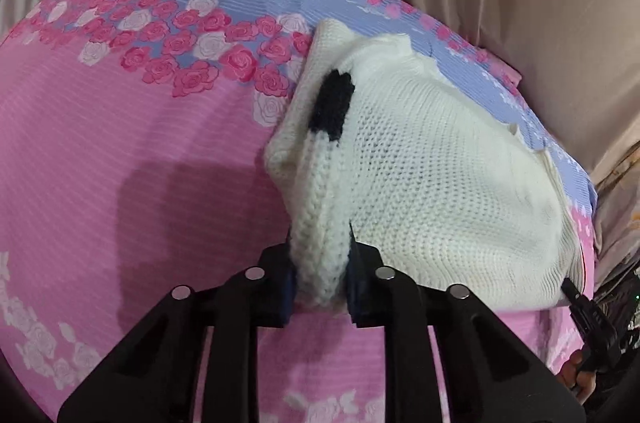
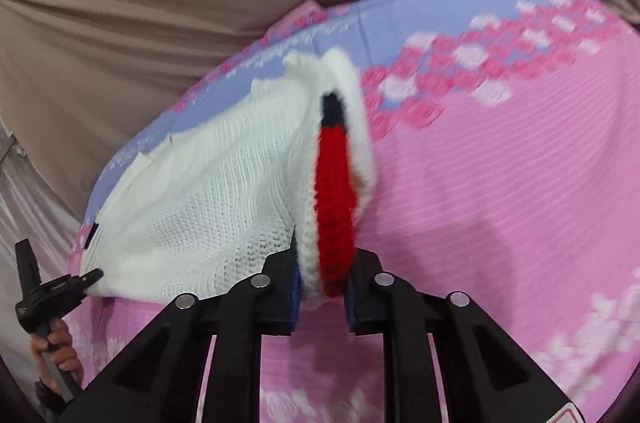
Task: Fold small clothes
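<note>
In the left wrist view, the left tongs (image 1: 320, 287) were clenched on a ribbed edge of the white knit garment (image 1: 432, 183), which bore a black patch (image 1: 332, 107) and hung stretched above a pink and lilac rose-printed sheet (image 1: 140, 163). The right tongs (image 1: 570, 289) pinched the garment's far corner, with a hand (image 1: 580, 379) below them.

In the right wrist view, the right tongs (image 2: 320, 287) were clamped on a fold of the same garment (image 2: 208, 191) showing a red knit stripe (image 2: 334, 207). The left tongs (image 2: 94, 277) gripped the opposite corner. Beige fabric (image 2: 160, 3) lay beyond the sheet (image 2: 500, 203).
</note>
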`<action>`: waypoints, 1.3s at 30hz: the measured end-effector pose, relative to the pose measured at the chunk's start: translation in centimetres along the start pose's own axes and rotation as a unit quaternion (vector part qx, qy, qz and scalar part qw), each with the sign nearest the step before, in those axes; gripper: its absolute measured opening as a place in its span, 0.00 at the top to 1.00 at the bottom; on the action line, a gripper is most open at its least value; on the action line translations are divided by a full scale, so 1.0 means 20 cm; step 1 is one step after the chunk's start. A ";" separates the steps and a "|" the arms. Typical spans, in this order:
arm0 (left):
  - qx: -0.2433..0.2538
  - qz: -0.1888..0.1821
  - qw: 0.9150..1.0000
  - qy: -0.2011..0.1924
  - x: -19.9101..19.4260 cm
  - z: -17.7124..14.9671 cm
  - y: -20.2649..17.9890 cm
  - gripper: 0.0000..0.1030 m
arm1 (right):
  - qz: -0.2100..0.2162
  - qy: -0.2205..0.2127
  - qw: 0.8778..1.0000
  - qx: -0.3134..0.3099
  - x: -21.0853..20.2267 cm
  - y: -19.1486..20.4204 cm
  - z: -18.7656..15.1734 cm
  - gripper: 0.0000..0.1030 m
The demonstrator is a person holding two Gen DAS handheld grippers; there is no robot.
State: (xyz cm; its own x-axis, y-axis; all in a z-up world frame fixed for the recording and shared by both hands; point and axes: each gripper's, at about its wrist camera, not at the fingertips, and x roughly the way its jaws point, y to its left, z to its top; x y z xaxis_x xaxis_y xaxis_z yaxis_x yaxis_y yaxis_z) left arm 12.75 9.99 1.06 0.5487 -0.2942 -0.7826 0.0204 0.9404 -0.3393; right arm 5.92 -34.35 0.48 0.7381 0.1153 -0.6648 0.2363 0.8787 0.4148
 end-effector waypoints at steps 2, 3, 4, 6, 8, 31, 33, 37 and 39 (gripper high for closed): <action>0.016 -0.006 1.000 0.004 -0.12 -0.04 0.01 0.85 | 0.003 -0.002 1.000 0.008 -0.15 -0.05 -0.02 0.88; 0.022 -0.006 1.000 0.010 -0.16 -0.06 0.02 0.86 | -0.006 0.002 1.000 0.005 -0.21 -0.07 -0.05 0.88; 0.029 -0.002 0.999 0.019 -0.22 -0.11 0.04 0.86 | -0.020 0.009 1.000 0.000 -0.25 -0.09 -0.08 0.88; 0.028 0.002 0.999 0.042 -0.25 -0.20 0.08 0.86 | -0.039 0.037 0.999 0.000 -0.28 -0.12 -0.18 0.87; 0.019 0.005 0.997 0.076 -0.22 -0.32 0.12 0.85 | -0.061 0.079 0.995 -0.012 -0.23 -0.15 -0.30 0.83; 0.122 0.059 0.990 -0.031 0.19 0.42 -0.31 0.94 | -0.065 -0.059 0.991 -0.097 0.19 0.16 0.43 0.93; 0.123 0.080 0.989 -0.026 0.25 0.42 -0.30 0.98 | -0.097 0.008 0.992 -0.084 0.39 0.08 0.44 0.93; 0.118 0.105 0.987 -0.011 0.40 0.41 -0.24 1.00 | -0.091 0.010 0.994 -0.054 0.38 0.05 0.44 0.87; 0.102 0.086 0.991 -0.016 0.31 0.38 -0.21 0.99 | -0.084 -0.043 0.995 -0.041 0.21 0.11 0.43 0.79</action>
State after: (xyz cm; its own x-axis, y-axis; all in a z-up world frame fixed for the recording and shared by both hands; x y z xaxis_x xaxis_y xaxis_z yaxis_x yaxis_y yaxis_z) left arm 22.51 5.56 1.64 0.5852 -0.1232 -0.8014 0.0910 0.9921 -0.0860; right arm 15.00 -35.91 4.01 0.7451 -0.0739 -0.6628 0.3109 0.9178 0.2471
